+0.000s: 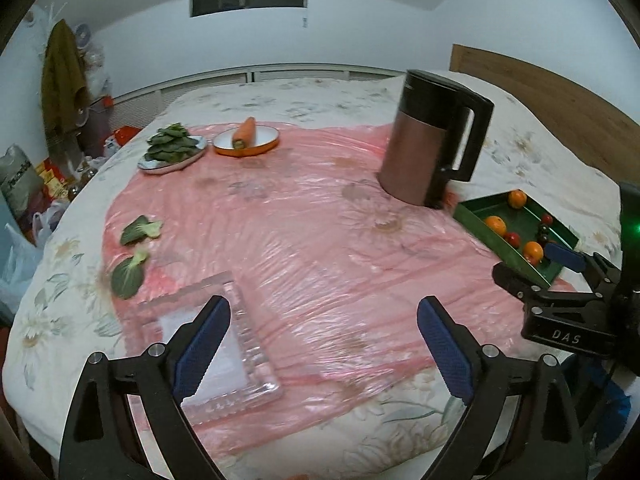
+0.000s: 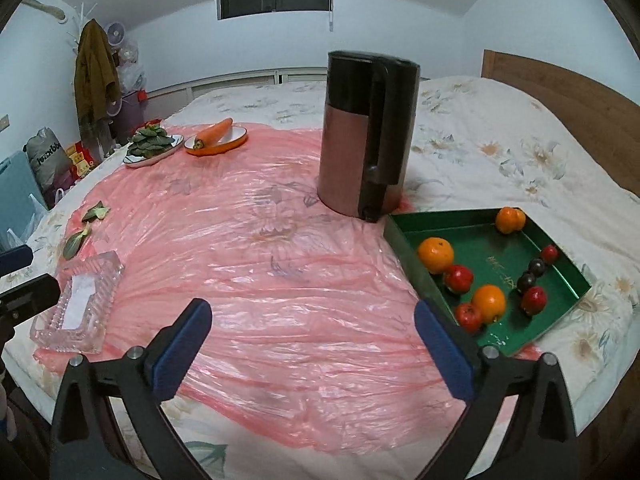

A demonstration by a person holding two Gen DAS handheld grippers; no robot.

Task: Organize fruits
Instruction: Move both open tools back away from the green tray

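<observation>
right wrist: pink plastic sheet (image 2: 280, 280) over floral bedspread (image 2: 500, 152)

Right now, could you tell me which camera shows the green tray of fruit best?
The right wrist view: the green tray lies close, its fruit all countable. The left wrist view shows it small at the edge, partly behind the right gripper.

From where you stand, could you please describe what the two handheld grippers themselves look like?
Both look alike. The left gripper and the right gripper have black angular frames with silver bolts, and their fingers carry dark blue ridged pads. Seen from the left wrist view, the right gripper's body bears white "DAS" lettering, with a green light glowing beside it.
</observation>
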